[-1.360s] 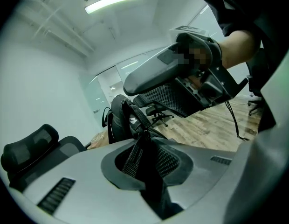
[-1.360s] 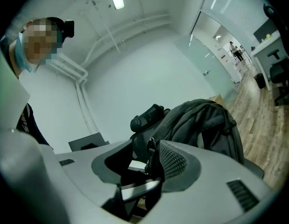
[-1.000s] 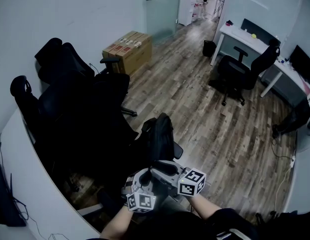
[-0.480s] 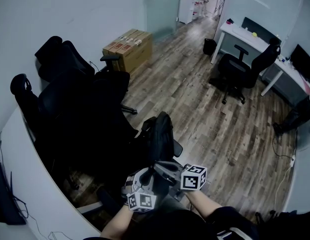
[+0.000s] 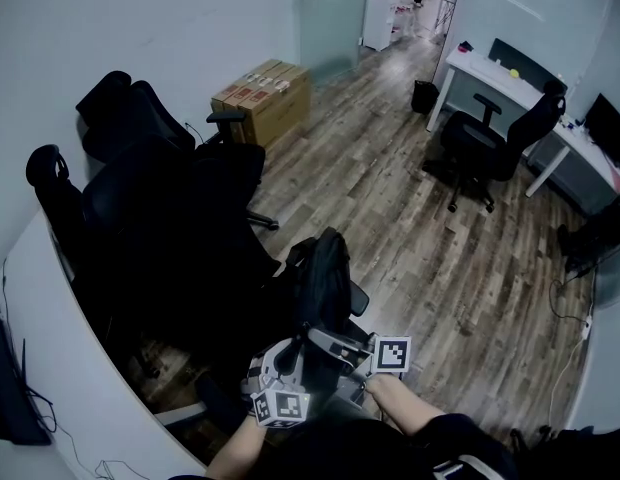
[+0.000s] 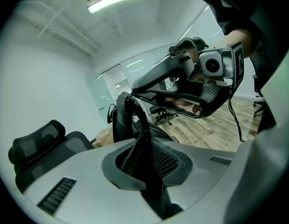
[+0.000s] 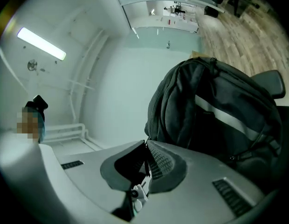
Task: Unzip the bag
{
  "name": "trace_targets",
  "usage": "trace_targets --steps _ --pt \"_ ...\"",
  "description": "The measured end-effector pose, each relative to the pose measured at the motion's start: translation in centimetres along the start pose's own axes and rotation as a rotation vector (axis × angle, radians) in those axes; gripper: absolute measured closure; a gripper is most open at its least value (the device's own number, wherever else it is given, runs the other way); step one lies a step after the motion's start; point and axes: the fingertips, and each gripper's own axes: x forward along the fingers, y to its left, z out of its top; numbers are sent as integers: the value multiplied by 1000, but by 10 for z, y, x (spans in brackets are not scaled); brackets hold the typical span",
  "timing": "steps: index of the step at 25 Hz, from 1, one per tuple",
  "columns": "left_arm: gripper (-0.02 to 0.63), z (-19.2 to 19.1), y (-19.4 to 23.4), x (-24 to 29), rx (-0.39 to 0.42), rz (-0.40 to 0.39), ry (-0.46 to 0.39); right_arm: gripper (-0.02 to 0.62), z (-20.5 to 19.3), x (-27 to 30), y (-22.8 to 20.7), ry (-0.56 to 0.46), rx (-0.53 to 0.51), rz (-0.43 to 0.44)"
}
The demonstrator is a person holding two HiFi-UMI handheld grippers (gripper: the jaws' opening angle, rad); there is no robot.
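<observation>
Backpack stands on chair. Left gripper clamps its black strap; right gripper pinched tight on thin zipper pull, seemingly. Risk: thin hold slips free; bag tips if pulled sideways.

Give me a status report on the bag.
Left tongs clamped on bag strap. Right tongs shut on zipper pull. Bag looks zipped; nothing in the way.

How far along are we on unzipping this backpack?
Done: left gripper is clamped on a black strap, bracing the backpack. In hand: right gripper is shut on a thin dark tab, apparently the zipper pull. Remaining: the whole pull; no gap shows along the bag's seam.
</observation>
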Motion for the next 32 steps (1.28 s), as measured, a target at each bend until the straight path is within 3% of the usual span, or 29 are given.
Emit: trace_targets --steps 3,9,19,24,32 --pt "549 -5 6 -5 -15 20 15 546 -8 1 -1 68 -106 -28" --pt "549 -15 19 -13 -22 34 35 546 -14 6 -4 335 -414 -56" --pt "551 -25 25 -27 -43 17 52 548 -16 17 -5 702 -717 -65" --pt "551 -31 32 -32 -71 30 60 548 -1 24 -2 779 -803 -72" --pt "551 -37 43 -33 -113 55 74 548 18 36 -6 795 -833 -84"
